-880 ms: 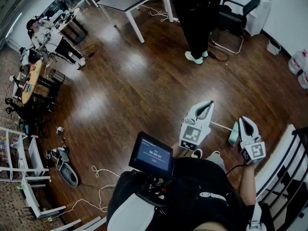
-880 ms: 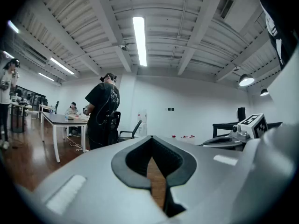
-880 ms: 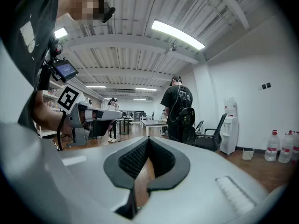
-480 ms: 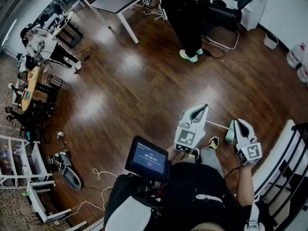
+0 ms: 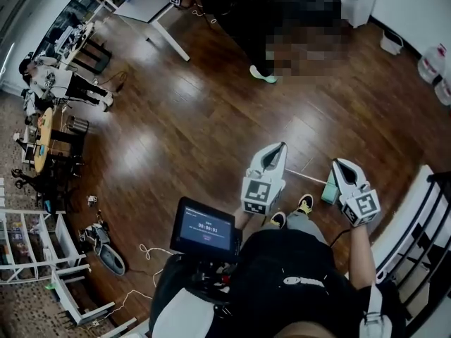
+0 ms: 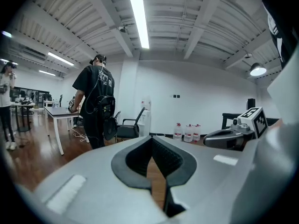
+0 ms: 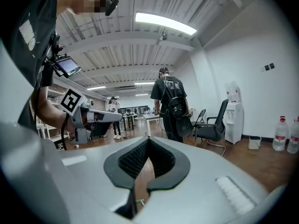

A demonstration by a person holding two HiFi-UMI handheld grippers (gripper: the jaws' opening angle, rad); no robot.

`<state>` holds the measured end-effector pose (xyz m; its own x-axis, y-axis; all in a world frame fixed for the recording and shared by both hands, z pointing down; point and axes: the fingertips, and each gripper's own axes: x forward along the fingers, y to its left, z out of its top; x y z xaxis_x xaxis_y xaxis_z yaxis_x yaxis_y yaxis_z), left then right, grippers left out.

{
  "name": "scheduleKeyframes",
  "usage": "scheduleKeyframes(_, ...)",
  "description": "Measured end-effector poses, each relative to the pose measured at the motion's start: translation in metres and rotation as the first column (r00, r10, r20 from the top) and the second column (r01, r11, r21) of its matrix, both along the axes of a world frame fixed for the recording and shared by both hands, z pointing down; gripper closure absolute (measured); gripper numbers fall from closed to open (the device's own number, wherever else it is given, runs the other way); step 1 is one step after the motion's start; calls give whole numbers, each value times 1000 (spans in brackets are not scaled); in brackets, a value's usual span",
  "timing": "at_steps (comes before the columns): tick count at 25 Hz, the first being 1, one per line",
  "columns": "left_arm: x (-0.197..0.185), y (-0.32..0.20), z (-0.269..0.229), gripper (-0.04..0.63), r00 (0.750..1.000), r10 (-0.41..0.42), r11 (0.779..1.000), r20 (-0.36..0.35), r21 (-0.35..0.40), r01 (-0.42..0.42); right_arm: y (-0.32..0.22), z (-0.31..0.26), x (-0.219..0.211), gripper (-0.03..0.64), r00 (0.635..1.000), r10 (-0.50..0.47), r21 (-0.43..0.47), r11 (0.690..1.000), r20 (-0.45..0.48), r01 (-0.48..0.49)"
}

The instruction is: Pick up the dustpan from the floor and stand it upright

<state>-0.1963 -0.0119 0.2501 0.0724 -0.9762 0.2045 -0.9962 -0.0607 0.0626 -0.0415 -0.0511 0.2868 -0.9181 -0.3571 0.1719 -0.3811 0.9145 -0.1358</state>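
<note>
The dustpan [image 5: 328, 191] lies on the dark wood floor by the person's feet: a teal pan with a thin pale handle [image 5: 308, 177] running left. In the head view my right gripper [image 5: 335, 162] hovers just above and right of the pan, apart from it. My left gripper [image 5: 282, 145] hangs over the handle's far end. Both point forward, nearly level. In the left gripper view the jaws [image 6: 150, 139] meet at the tip with nothing between them. The right gripper's jaws [image 7: 148, 139] are likewise shut and empty. Neither gripper view shows the dustpan.
A person in black [image 5: 246, 20] stands ahead beside a white table [image 5: 141, 5] and an office chair [image 7: 212, 127]. Water jugs [image 5: 431, 62] stand at the right wall. A white railing [image 5: 416, 224] runs close on the right. Cables [image 5: 151, 252] and a shelf [image 5: 28, 252] lie at the left.
Both grippers have drifted left and a little up in the head view, staying shut. The dustpan has stayed on the floor. The person in black has moved farther away.
</note>
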Motion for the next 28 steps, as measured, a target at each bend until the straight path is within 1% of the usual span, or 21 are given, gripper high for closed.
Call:
scheduleKeyframes(4, 11, -27, 3, 575, 999, -22, 1000, 23, -19, 23, -27, 6, 5, 614, 998, -54, 1, 999, -9, 54)
scheduleKeyframes(7, 5, -35, 4, 575, 998, -41, 999, 46, -30, 43, -34, 18, -9, 614, 994, -109, 5, 994, -29, 109)
scheduleKeyframes(10, -14, -39, 16, 575, 996, -74, 996, 54, -44, 77, -35, 33, -33, 614, 984, -162, -6, 987, -73, 162)
scheduleKeyframes(14, -40, -30, 36, 575, 995, -92, 992, 42, -84, 95, -20, 45, -56, 614, 973, -187, -54, 982, -134, 181)
scheduleKeyframes(17, -78, -12, 47, 575, 994, -109, 987, 18, -121, 110, 0, 66, -85, 614, 946, -239, -104, 970, -219, 221)
scheduleKeyframes(19, -100, -15, 63, 575, 992, -122, 983, 9, -139, 122, 2, 95, -104, 614, 916, -287, -145, 956, -280, 255)
scheduleKeyframes(22, -104, -25, 116, 575, 992, -117, 972, -37, -207, 107, -5, 153, -117, 614, 895, -325, -176, 943, -305, 282)
scheduleKeyframes(24, -110, -28, 154, 575, 992, -113, 965, -60, -243, 95, -5, 201, -124, 614, 877, -344, -218, 934, -335, 283)
scheduleKeyframes(26, -121, -28, 191, 575, 991, -118, 956, -58, -275, 98, -6, 249, -135, 614, 857, -359, -255, 926, -371, 277)
scheduleKeyframes(28, -130, -29, 229, 575, 990, -132, 946, -55, -306, 109, -7, 297, -145, 614, 828, -381, -279, 917, -410, 284)
